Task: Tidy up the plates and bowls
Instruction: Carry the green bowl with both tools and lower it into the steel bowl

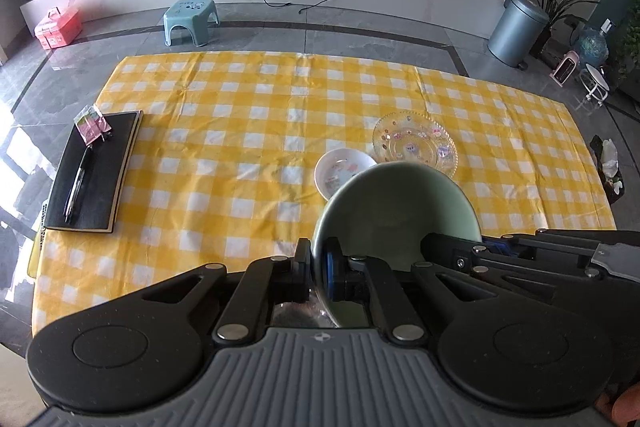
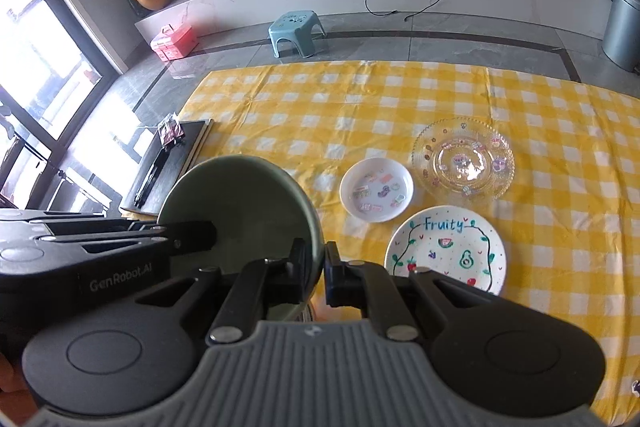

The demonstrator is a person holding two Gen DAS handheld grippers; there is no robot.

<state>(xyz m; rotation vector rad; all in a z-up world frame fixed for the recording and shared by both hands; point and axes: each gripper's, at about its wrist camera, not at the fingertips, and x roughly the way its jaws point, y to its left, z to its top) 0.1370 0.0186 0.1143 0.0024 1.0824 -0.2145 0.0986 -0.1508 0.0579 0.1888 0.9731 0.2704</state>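
Observation:
A pale green bowl [image 1: 396,203] is held above the table by both grippers, one on each side of its rim. My left gripper [image 1: 317,269] is shut on its left rim. My right gripper [image 2: 318,267] is shut on its right rim; the bowl also shows in the right wrist view [image 2: 236,199]. On the yellow checked cloth lie a small white plate with stickers [image 2: 376,190], a clear glass plate [image 2: 464,159] and a white "Fruity" plate [image 2: 448,251]. The bowl hides part of the small white plate [image 1: 340,169] and the glass plate [image 1: 414,141] in the left wrist view.
A black notebook [image 1: 94,173] with a pen and a small packet lies at the table's left edge. Beyond the table stand a blue stool [image 1: 190,19], a pink box [image 1: 58,27] and a grey bin [image 1: 516,29]. A dark bag [image 1: 606,167] hangs at the right edge.

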